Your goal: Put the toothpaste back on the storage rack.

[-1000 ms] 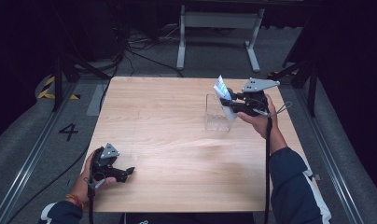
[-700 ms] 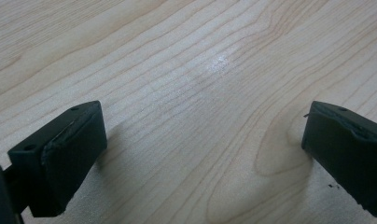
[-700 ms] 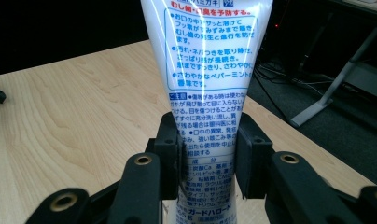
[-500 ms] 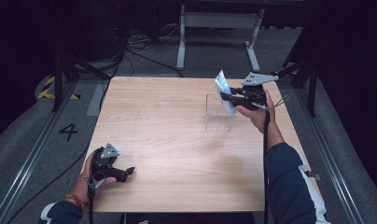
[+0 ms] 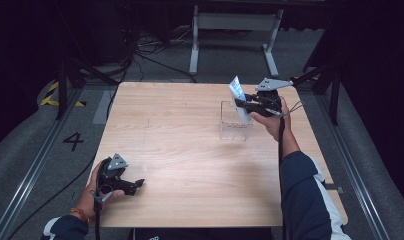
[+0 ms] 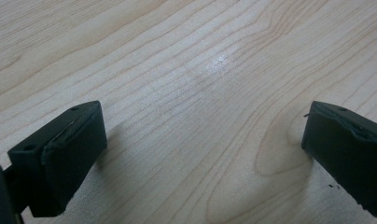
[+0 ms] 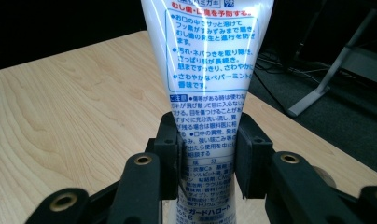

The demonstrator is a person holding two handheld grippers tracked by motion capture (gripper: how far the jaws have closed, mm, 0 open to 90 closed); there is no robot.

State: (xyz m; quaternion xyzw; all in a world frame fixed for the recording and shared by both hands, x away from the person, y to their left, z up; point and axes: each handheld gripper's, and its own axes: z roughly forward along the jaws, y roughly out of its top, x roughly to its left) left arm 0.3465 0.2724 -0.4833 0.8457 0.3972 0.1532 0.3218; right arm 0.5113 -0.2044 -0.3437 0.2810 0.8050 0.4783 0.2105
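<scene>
The right gripper squeezes the white toothpaste tube tight and tips it over the clear box so it can drop in, while the left gripper rests wide open and empty on the wooden table.

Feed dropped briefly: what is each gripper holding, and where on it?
Right gripper: toothpaste tube, clamped across its lower body. Left gripper: open, nothing held.

I count one toothpaste tube at my two o'clock, one clear plastic box under it, and two grippers on one wooden table.
</scene>
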